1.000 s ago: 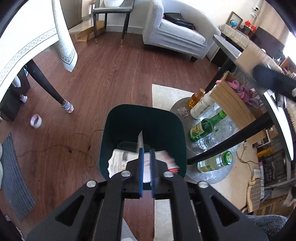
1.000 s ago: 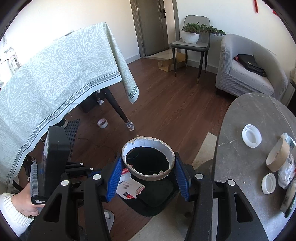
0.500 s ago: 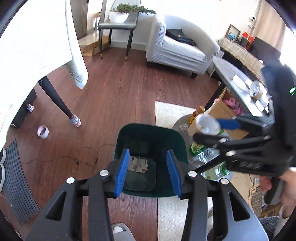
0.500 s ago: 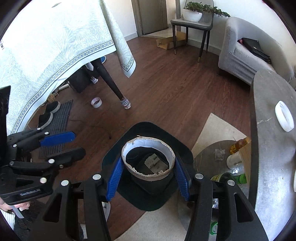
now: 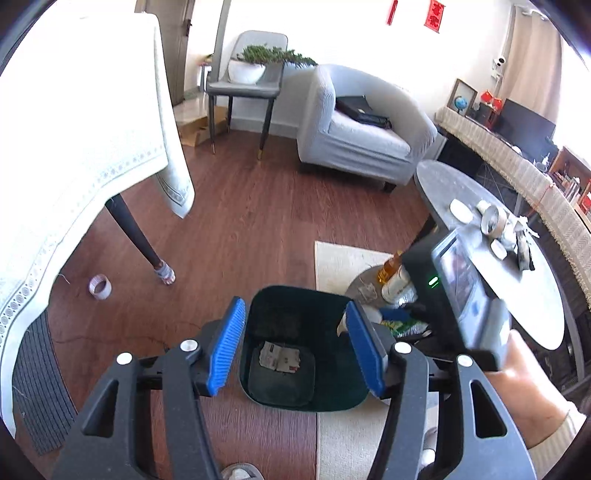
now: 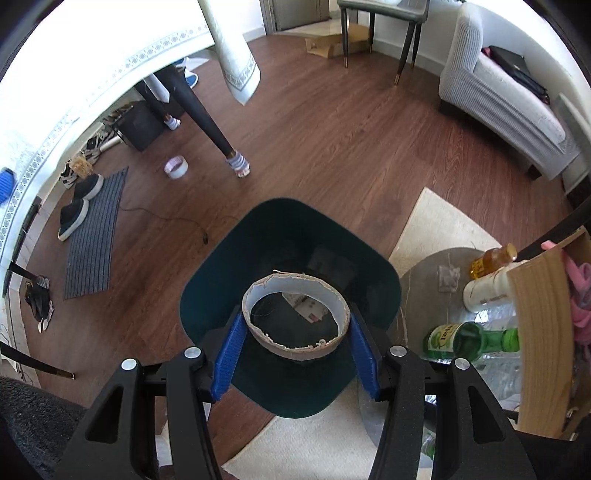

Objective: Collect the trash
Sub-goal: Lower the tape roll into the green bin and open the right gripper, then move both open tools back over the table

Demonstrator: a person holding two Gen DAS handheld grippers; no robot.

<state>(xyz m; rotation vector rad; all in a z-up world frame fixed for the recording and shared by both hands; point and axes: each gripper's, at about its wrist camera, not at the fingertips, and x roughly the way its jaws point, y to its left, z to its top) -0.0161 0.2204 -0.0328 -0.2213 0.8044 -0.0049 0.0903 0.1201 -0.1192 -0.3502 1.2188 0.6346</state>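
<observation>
One paper [image 5: 279, 360] in one bin [image 5: 332, 400] (left claw [image 5: 295, 350] opening, empty); right claw [image 6: 295, 352] gripping one cardboard ring [image 6: 295, 354]

Dark wood floor [image 5: 258, 206], sunlit. White walls [image 5: 351, 33]. Grey armchair [image 5: 362, 133] at the back, grey chair [image 5: 243, 85] with a potted plant [image 5: 266, 55] beside it. Table with pale tablecloth [image 5: 74, 155] left. Cream rug [image 6: 439, 225], striped mat [image 6: 92, 232], round grey table [image 5: 517, 280] right.

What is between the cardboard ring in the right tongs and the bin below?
Nothing visible. The cardboard ring, clamped in the right tongs, hangs over the open bin, which holds only flat paper.
</observation>
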